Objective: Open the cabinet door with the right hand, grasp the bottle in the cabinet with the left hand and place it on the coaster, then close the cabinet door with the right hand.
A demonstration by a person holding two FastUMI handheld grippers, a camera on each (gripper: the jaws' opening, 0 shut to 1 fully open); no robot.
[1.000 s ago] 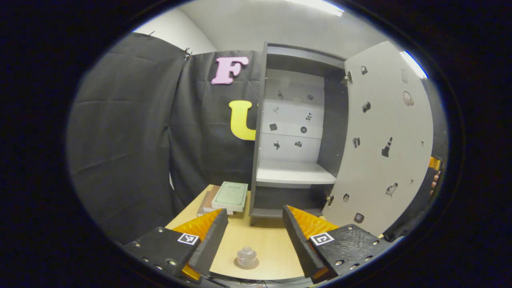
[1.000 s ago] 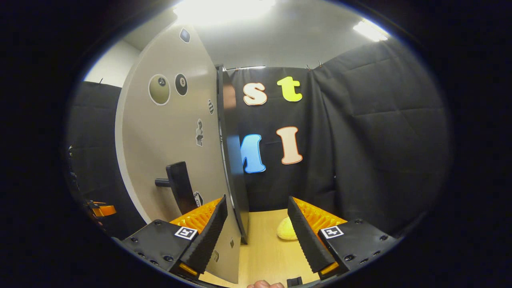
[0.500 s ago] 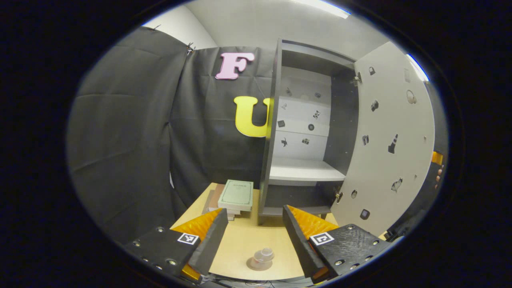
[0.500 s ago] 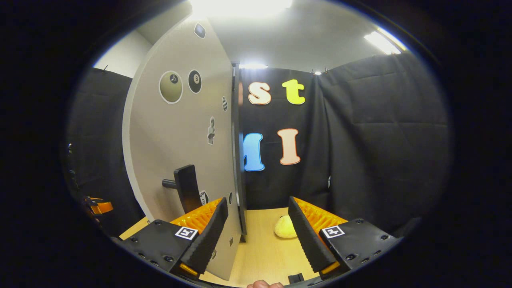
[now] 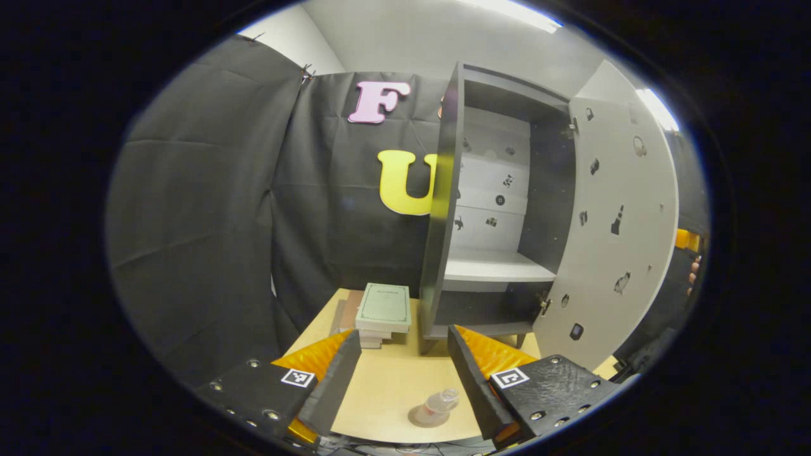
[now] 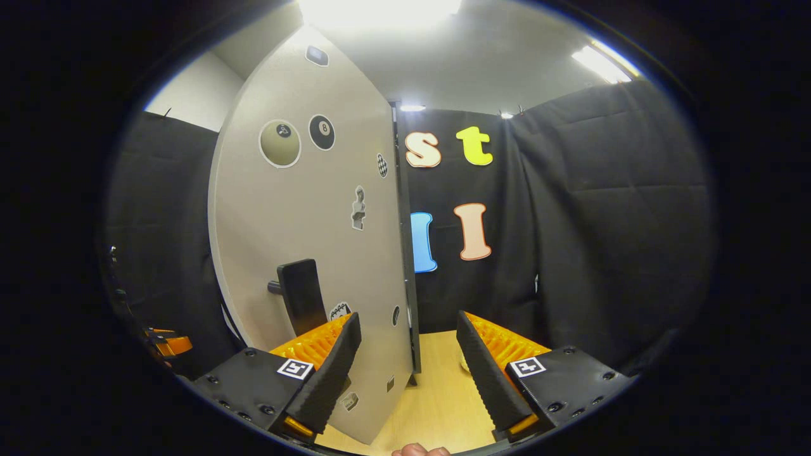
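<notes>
The bottle (image 5: 439,403) stands on the coaster (image 5: 423,418) at 6 o'clock in the left gripper view, between the spread, empty fingers of the left gripper (image 5: 401,367). I judge only closing remains. A stack of books (image 5: 382,308) sits at 7 o'clock from the cabinet (image 5: 500,209). The right gripper (image 6: 408,364), open and empty, straddles the edge of the cabinet door (image 6: 317,253), the handle (image 6: 301,296) at 10 o'clock; next it must push the door shut.

— Where on the surface (image 5: 386,386)?
— Cabinet (image 5: 500,209) at the back right, door (image 5: 618,228) swung out on its right. Stack of books (image 5: 382,310) just left of the cabinet. Nearer, in front of the cabinet, bottle (image 5: 440,402) on the coaster (image 5: 423,419).
— And from the right gripper view?
— Door (image 6: 317,253) at left, handle (image 6: 301,296) low on its face.
</notes>
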